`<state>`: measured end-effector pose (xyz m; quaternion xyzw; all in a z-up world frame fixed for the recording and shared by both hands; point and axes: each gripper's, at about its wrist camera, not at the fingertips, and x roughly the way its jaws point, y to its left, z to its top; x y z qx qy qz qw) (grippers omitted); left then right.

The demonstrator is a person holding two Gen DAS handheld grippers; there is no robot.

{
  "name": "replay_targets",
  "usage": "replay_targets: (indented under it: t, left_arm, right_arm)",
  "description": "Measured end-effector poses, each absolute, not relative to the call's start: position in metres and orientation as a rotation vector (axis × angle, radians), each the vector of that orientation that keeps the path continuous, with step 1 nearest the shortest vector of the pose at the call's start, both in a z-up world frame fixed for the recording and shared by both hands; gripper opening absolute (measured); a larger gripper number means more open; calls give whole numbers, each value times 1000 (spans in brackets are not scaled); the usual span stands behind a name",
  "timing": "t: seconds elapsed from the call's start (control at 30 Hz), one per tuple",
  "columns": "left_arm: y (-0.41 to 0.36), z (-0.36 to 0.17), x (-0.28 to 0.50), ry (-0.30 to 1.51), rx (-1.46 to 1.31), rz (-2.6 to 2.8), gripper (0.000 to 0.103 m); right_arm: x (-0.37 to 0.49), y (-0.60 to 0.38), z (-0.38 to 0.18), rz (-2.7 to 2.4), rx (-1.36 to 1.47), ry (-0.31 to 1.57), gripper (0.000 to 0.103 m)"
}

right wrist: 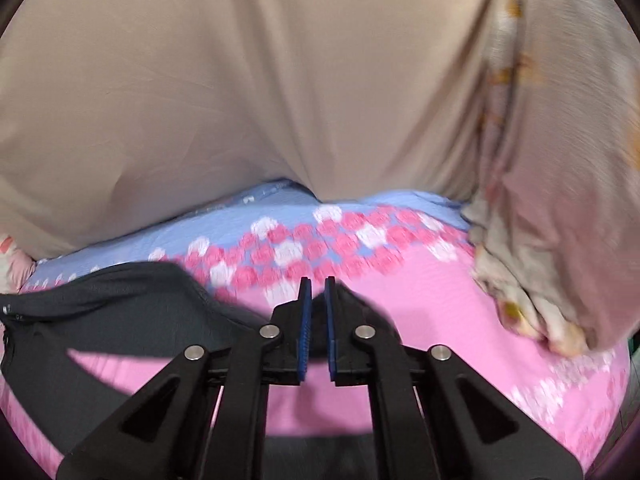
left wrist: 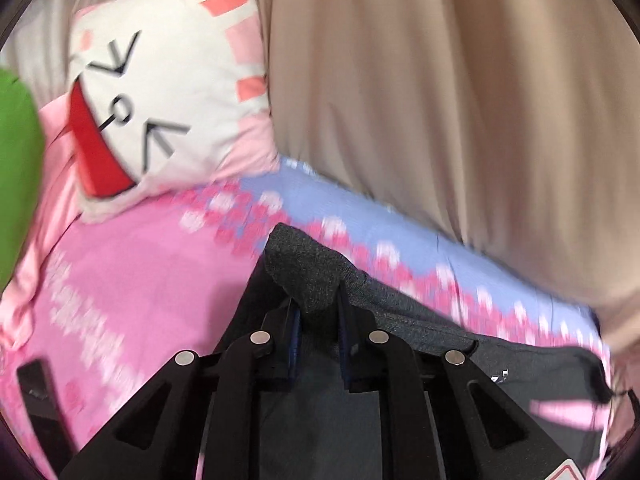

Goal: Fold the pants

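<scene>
A pair of dark grey pants (left wrist: pixel 400 312) is spread over a pink and blue patterned bedspread (left wrist: pixel 152 264) on a bed, which serves as the landmark here. The left tool (left wrist: pixel 316 300) is closed on a raised fold of the pants: a bunched hem of grey knit fabric is pinched between its blue pads and is lifted clear of the bedspread. The rest of the garment is seen trailing away from that fold, towards the blue border of the bedspread.

In the right wrist view, the right tool (right wrist: pixel 318 312) is closed on a thin edge of the same pants (right wrist: pixel 120 308), a dark strip of cloth being clamped between its narrow-set blue pads (right wrist: pixel 306 332). From there the fabric is stretched above the bedspread (right wrist: pixel 440 320), with pink cloth showing through a gap beneath it.

At the head of the bedspread a white and pink cushion (left wrist: pixel 168 104) printed with a cartoon face is propped. Behind the bedspread a beige curtain (left wrist: pixel 440 80) is hung, and beside the bedspread's far corner a flowered cloth (right wrist: pixel 540 200) is draped. A green shape (left wrist: pixel 16 160) is seen next to the cushion; what it is cannot be told.
</scene>
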<state>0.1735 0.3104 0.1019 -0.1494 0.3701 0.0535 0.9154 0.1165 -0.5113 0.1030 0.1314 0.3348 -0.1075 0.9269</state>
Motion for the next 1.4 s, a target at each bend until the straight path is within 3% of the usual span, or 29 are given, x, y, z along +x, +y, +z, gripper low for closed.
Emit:
replay_targets:
  t: [0.17,0.27,0.3,0.33,0.37,0.4,0.47,0.67,0.8,0.87,0.9,0.93,0.97,1.0,1.27,1.4]
  left_arm:
    - [311,51,109,871,-305,92,15]
    - [318,24,90,911,-391,68,29]
    - [318,20,79,896,-449,48,36]
    - [317,19,71,879,-503,18,51]
    - [316,17,65,869,-542,-4,61]
    - [314,16,61,861,-592,-16,76]
    - [309,11,61,857,-680,-20,77]
    - [312,-18,88,926,-964,-60,78]
    - [317,-21,99,925,-968,-32,77]
    - [316,-22,108,939,-941,-47,70]
    - [315,-22,112,952,-926,-44,49]
    - [313,-24,116,971,-910,-44,15]
    - [311,-27,123,1004,-895,-54,0]
    - [312,-27,127,1014,-896,-52,2]
    - [324,31,124,953,-749,-60,1]
    - [333,20,116,999,-664,-2,1]
  right_arm:
    - [59,-506,74,-233,334,733,8]
    - [33,-494,62,-200,400,748,12]
    - [28,-486,60,-179,403,752,15]
    - [25,-477,59,-153,408,755,17]
    - [24,-471,58,-132,418,758,26]
    - [26,-465,58,-104,441,761,47]
    - [30,-456,59,-72,474,745,62]
    - [72,-470,57,-101,568,748,64]
    - [99,-509,42,-259,617,759,68]
    - [118,-519,22,-272,647,813,68]
    - [123,-519,16,-268,646,828,61]
    - [130,-518,10,-253,637,846,54]
    - [136,-513,11,-266,581,835,37]
    - [142,-510,12,-237,573,844,7]
    - [95,-531,122,-174,494,635,7]
    - [64,-556,85,-221,468,791,7]
